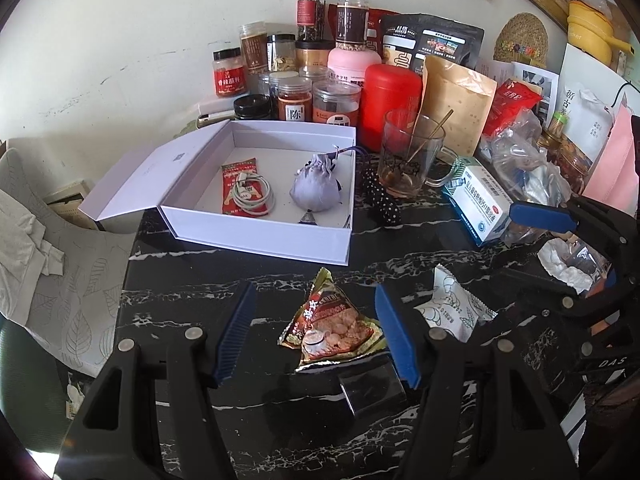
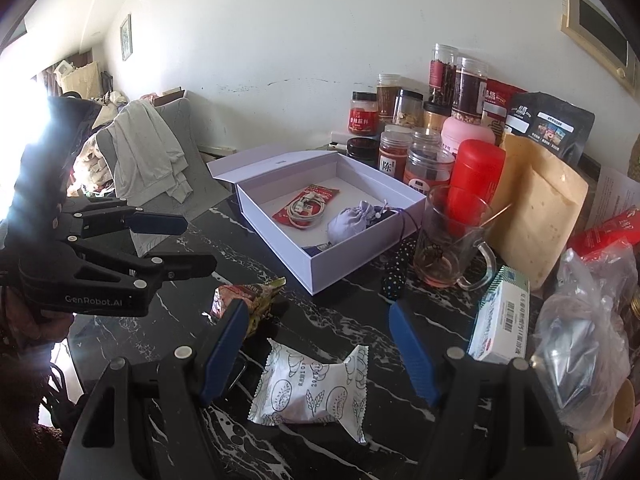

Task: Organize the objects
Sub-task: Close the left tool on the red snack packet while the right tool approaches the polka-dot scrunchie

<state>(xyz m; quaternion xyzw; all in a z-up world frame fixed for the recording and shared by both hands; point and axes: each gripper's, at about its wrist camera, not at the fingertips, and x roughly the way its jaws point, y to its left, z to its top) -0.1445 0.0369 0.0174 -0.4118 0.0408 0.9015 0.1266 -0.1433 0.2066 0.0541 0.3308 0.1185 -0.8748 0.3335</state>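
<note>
On the black marble table [image 1: 224, 272], a red and gold triangular snack packet [image 1: 332, 328] lies between the blue pads of my left gripper [image 1: 316, 336]. The gripper is open and low over the packet, which the pads are not pressing. A white printed snack packet [image 2: 312, 392] lies flat between the fingers of my right gripper [image 2: 316, 356], also open. Each gripper shows in the other's view: the right gripper [image 1: 560, 256] at the right edge, the left gripper [image 2: 192, 244] at the left beside the red packet [image 2: 240, 296]. Behind stands an open white box [image 1: 256, 236] holding a red sachet with a coiled earphone cable [image 1: 252, 196] and a lilac pouch [image 1: 316, 188].
A glass mug [image 1: 408, 156] with a spoon stands right of the box, with a polka-dot item [image 1: 384, 200] beside it. Jars [image 1: 296, 100], a red canister [image 1: 390, 100] and pouches line the wall. A medicine box [image 1: 476, 204] and plastic bags [image 1: 532, 168] crowd the right. A cloth-draped chair [image 1: 60, 248] stands left.
</note>
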